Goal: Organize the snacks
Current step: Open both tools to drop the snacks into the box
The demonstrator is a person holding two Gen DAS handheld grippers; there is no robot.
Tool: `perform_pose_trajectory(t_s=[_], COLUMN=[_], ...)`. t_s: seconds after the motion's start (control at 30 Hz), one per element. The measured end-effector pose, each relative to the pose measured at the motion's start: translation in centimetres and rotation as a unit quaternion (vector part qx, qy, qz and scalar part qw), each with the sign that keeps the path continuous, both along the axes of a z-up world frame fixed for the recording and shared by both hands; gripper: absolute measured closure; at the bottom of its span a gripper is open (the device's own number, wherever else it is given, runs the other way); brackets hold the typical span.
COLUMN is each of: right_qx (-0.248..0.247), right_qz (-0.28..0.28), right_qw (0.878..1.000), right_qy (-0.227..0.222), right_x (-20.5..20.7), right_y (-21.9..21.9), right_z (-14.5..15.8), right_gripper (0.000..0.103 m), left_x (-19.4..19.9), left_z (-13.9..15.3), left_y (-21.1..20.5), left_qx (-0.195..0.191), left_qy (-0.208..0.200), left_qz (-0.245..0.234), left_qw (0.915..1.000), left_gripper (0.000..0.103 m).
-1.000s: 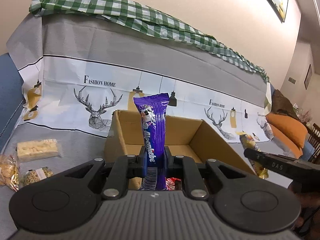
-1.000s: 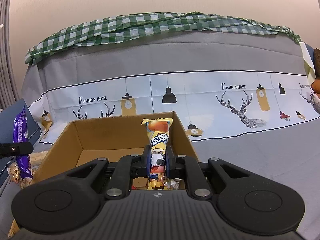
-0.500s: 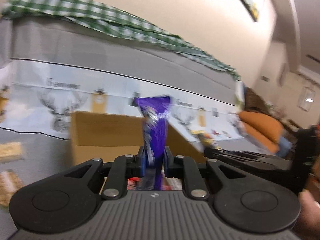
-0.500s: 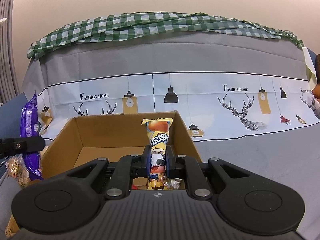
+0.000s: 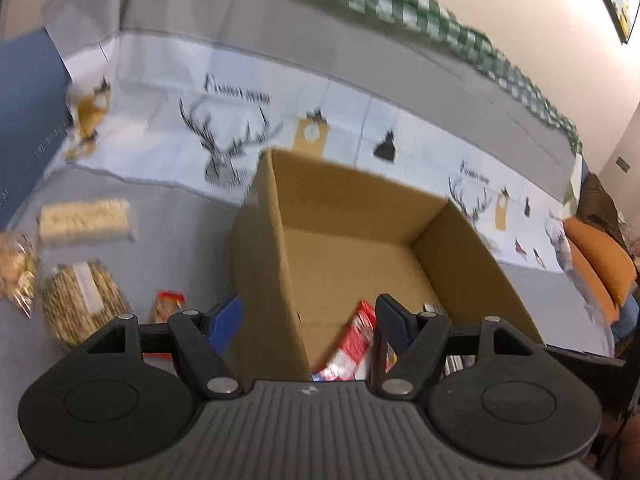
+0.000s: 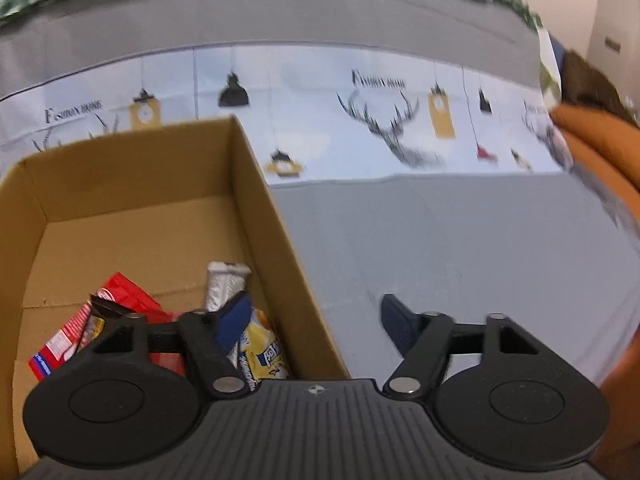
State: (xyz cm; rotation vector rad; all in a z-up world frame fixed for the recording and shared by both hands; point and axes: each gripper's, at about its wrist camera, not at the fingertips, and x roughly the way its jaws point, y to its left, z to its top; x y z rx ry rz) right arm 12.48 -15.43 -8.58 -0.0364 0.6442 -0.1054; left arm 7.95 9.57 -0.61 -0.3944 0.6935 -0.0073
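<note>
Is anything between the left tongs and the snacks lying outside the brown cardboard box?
Nothing visible: the open left tongs straddle the cardboard box's left wall, and the woven-look tan snack pack lies unobstructed on the grey cloth.

Motion-blurred snacks (image 5: 84,221) beside the box; red packet (image 5: 352,342) – half hidden behind the left hand-held gripper (image 5: 308,322)

The words "Fashion Home" can just be read, blurry, on the printed cloth (image 6: 360,128) behind the cardboard box (image 6: 256,200), next to a deer drawing, while the writing on the snack packs is too blurry to read.
</note>
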Motion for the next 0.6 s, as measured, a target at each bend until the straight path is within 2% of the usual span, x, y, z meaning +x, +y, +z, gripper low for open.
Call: perform_pose_trajectory(t_s=[0.03, 0.13, 0.27, 0.5, 0.57, 0.6], right_qx=[0.004, 0.027, 0.018, 0.023, 0.029, 0.034], right_qz=[-0.003, 0.011, 0.005, 0.0, 0.004, 0.007], right_qw=[1.0, 0.999, 1.0, 1.0, 1.0, 0.999], right_qy=[0.007, 0.013, 0.017, 0.013, -0.003, -0.013], right_x=[0.1, 0.1, -0.3, -1.0, -1.4, -1.6], right_y=[-0.2, -0.4, -0.4, -0.8, -1.0, -1.1], right_z=[-0.2, -0.2, -0.2, 0.5, 0.9, 1.1], right_gripper=[0.066, 0.079, 0.08, 0.081, 0.079, 0.071], left_x=[0.2, 0.5, 0.0, -0.5, -0.9, -1.1], left_z=[-0.3, -1.0, -1.4, -1.1, -0.8, -0.5], left_y=[-0.1, -1.2, -2.2, -2.6, -2.6, -2.5], left_qx=[-0.002, 0.005, 0.02, 0.016, 0.016, 0.018], left_qy=[0.008, 0.027, 0.023, 0.011, 0.001, -0.006], left_qz=[-0.011, -0.04, -0.058, -0.069, -0.071, -0.072], left_qw=[0.9999, 0.9988, 0.9978, 0.9974, 0.9974, 0.9973], left_gripper=[0.026, 0.027, 0.027, 0.027, 0.027, 0.027])
